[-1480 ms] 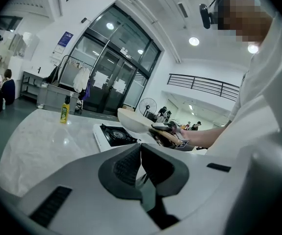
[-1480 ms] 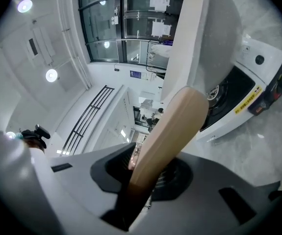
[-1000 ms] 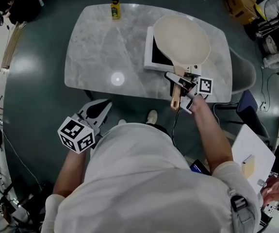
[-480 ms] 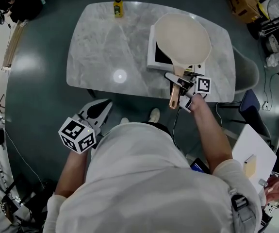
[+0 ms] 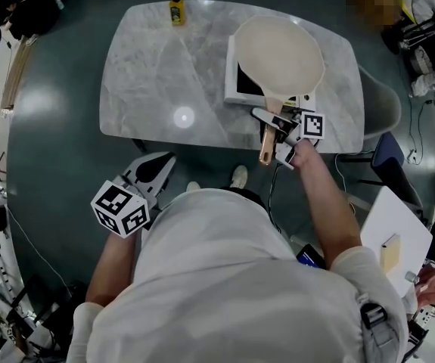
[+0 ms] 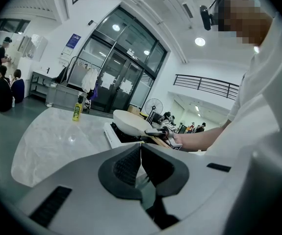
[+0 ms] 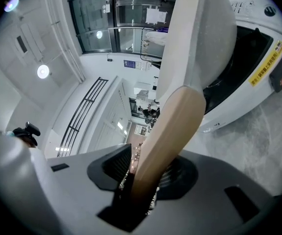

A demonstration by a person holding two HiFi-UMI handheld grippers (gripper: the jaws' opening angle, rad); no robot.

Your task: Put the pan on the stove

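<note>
1. Now we are resting the pan [image 5: 279, 55] on the stove [image 5: 234, 89], which is sitting on the right part of the surface [image 5: 156, 74].
2. We are holding the right gripper [image 5: 270, 136] around the pan's wooden handle [image 7: 165, 136]. Its jaws have just been opening, and the handle is lying loosely between them, with a gap showing on one side.
3. We are holding the left gripper [image 5: 160, 166] just off the near edge of the surface, its jaws pressed together with nothing between them.
4. A yellow bottle [image 5: 175, 7] is standing at the far edge.

Pan [image 5: 279, 55] x1, stove [image 5: 241, 89] x1, btl [image 5: 175, 7] x1, table [image 5: 149, 74] x1.
</note>
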